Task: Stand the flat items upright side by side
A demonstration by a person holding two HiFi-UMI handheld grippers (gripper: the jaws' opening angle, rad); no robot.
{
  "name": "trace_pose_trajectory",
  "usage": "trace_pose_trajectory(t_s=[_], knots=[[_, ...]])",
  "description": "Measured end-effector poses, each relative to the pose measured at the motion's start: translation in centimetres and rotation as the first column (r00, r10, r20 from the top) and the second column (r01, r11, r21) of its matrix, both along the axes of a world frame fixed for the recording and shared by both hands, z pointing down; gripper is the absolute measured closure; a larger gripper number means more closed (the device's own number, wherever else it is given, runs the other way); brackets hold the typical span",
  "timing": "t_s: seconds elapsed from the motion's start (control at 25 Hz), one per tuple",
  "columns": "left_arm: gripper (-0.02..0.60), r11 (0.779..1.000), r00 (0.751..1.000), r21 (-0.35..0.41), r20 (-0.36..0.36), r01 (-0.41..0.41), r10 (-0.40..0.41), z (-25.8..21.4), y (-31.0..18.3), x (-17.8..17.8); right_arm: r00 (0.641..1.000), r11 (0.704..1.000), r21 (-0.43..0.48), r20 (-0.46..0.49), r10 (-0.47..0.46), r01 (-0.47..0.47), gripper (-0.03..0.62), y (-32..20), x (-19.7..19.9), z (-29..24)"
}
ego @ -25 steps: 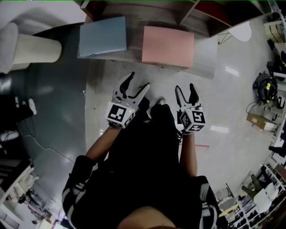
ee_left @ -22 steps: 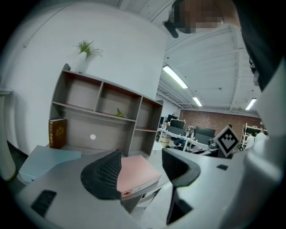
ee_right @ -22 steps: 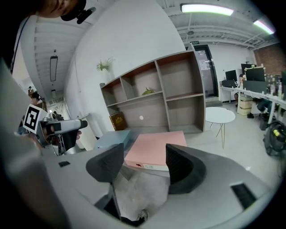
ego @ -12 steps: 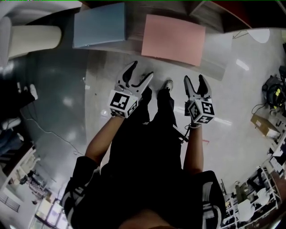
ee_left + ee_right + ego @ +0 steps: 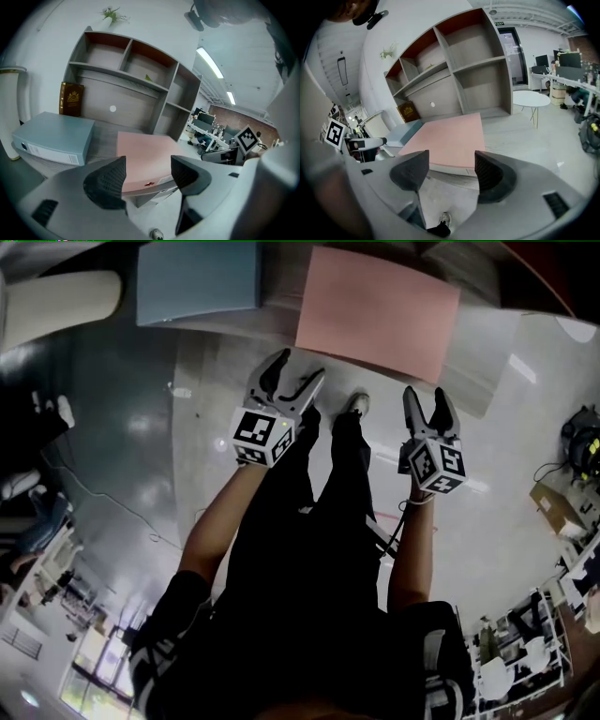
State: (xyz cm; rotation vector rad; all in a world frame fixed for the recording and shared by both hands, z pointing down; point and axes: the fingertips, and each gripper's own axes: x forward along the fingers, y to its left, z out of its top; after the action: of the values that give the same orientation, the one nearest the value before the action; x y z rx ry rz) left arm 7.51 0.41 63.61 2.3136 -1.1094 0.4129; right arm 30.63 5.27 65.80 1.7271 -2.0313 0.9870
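Two binders lie flat on a low grey shelf board: a pink one (image 5: 377, 313) on the right and a blue-grey one (image 5: 199, 282) on the left. My left gripper (image 5: 292, 379) hangs open over the floor just short of the pink binder's near left corner. My right gripper (image 5: 427, 403) is open too, below the pink binder's near right edge. In the left gripper view the pink binder (image 5: 143, 159) shows beyond the empty jaws, the blue-grey one (image 5: 54, 137) to its left. The right gripper view frames the pink binder (image 5: 447, 140) between its jaws at a distance.
A grey shelf unit (image 5: 126, 89) with open compartments stands behind the binders; a dark brown book (image 5: 71, 99) stands upright in it at the left. A white cylinder (image 5: 61, 301) lies far left. My legs and shoes (image 5: 354, 407) are below the grippers. Clutter lines the right edge.
Both grippers have moved forward toward the binders, which now sit nearer the top of the head view. Their jaws stay open and empty.
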Motion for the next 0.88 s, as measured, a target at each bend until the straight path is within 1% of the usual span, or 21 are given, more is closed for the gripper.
trace_pose_trajectory(t_s=[0.24,0.4,0.48,0.6,0.72,0.88], knots=[[0.287,0.998,0.999,-0.053,0.018,0.035,-0.034,4.6,-2.3,-0.3,0.999,0.998,-0.042,-0.002,0.045,-0.045,0.279,-0.7,1.2,3.3],[0.285,0.994,0.998,-0.089,0.02,0.066,-0.064,6.8,-3.5,-1.5,0.998,0.996,-0.066,-0.011,0.057,-0.058,0.279,-1.1,1.4,5.1],[0.285,0.992,0.998,-0.115,0.004,0.056,-0.055,7.8,-4.0,-1.6,0.998,0.995,-0.079,-0.008,0.056,-0.056,0.279,-1.4,1.5,5.9],[0.285,0.99,0.999,-0.139,-0.026,0.021,-0.025,8.8,-4.1,-0.7,0.999,0.995,-0.089,0.001,0.054,-0.053,0.279,-1.7,1.6,6.5],[0.285,0.991,0.999,-0.133,-0.03,0.008,-0.012,9.0,-4.2,-0.4,0.998,0.995,-0.089,0.017,0.054,-0.052,0.28,-1.9,1.2,6.4],[0.285,0.993,1.0,-0.116,-0.025,-0.011,0.008,8.7,-3.9,-0.2,0.999,0.995,-0.087,0.005,0.037,-0.037,0.279,-1.6,1.2,6.0]])
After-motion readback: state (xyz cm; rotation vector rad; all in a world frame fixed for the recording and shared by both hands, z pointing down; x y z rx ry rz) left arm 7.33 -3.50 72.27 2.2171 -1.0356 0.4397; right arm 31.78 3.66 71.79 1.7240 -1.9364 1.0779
